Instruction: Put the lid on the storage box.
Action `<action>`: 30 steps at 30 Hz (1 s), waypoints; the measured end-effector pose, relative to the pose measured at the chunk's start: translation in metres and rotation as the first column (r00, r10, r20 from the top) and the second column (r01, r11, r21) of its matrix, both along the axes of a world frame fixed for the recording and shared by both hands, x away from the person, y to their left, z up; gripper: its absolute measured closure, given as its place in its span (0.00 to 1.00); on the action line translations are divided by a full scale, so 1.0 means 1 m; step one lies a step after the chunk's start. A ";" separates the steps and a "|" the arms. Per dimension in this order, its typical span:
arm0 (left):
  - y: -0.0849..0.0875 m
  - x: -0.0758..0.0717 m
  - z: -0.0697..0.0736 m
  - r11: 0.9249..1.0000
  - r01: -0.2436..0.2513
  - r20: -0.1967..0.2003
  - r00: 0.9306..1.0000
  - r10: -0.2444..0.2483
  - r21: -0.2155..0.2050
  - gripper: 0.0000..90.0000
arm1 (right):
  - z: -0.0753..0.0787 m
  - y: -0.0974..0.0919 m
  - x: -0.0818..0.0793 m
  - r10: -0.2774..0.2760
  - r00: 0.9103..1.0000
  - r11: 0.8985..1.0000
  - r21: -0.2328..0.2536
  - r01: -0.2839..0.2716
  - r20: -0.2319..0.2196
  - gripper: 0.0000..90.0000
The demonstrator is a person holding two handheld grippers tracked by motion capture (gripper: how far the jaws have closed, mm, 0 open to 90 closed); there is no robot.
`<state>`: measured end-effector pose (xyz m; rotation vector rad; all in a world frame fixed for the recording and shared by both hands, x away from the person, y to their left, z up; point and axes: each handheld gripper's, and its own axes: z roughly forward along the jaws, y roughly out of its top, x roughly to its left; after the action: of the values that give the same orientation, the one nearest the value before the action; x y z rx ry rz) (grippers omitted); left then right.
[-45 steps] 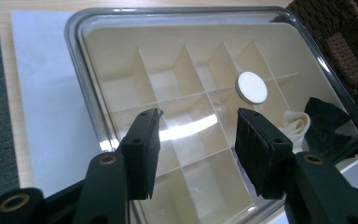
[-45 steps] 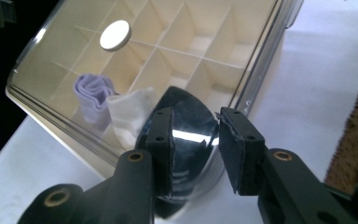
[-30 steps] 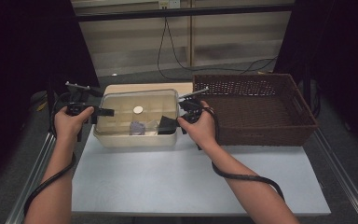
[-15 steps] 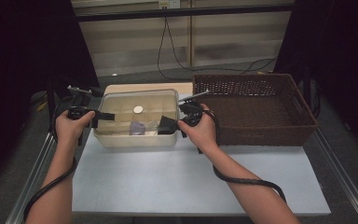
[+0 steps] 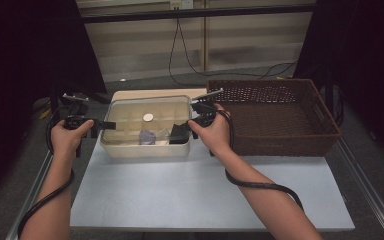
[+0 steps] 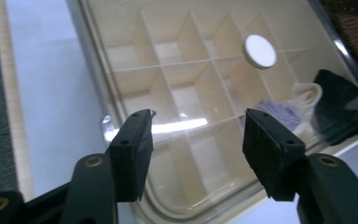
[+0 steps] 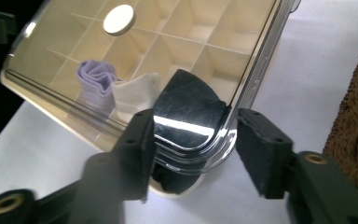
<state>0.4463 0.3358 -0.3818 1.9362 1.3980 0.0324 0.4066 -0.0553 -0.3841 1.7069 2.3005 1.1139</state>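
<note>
Flanking the clear-lidded divided storage box (image 5: 147, 127) at table centre, the left gripper (image 5: 105, 125) at nine o'clock and right gripper (image 5: 182, 131) at three have just released their jaws, apparently having seated its lid (image 7: 177, 56).

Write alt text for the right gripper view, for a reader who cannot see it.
The right gripper, its two black jaws standing open, straddles a corner of the clear lid on a cream divided box resting on a pale table. Under the lid lie rolled lilac, white and black cloths; a white round knob sits on top.
</note>
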 end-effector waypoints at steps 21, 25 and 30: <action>0.009 0.003 -0.008 1.000 -0.029 -0.012 1.000 0.029 -0.012 0.32 | -0.005 0.010 0.006 -0.048 0.999 0.998 -0.049 0.048 -0.008 0.37; 0.009 0.003 -0.009 1.000 -0.025 -0.014 1.000 0.025 -0.011 0.31 | -0.005 0.011 0.006 -0.047 0.999 0.998 -0.053 0.047 -0.007 0.36; 0.010 0.004 -0.010 1.000 -0.023 -0.018 1.000 0.023 -0.017 0.31 | -0.005 0.012 0.006 -0.049 0.999 0.997 -0.062 0.049 -0.006 0.36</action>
<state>0.4499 0.3456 -0.3916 1.9108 1.4274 0.0135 0.4131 -0.0429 -0.3890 1.7386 2.2594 1.0183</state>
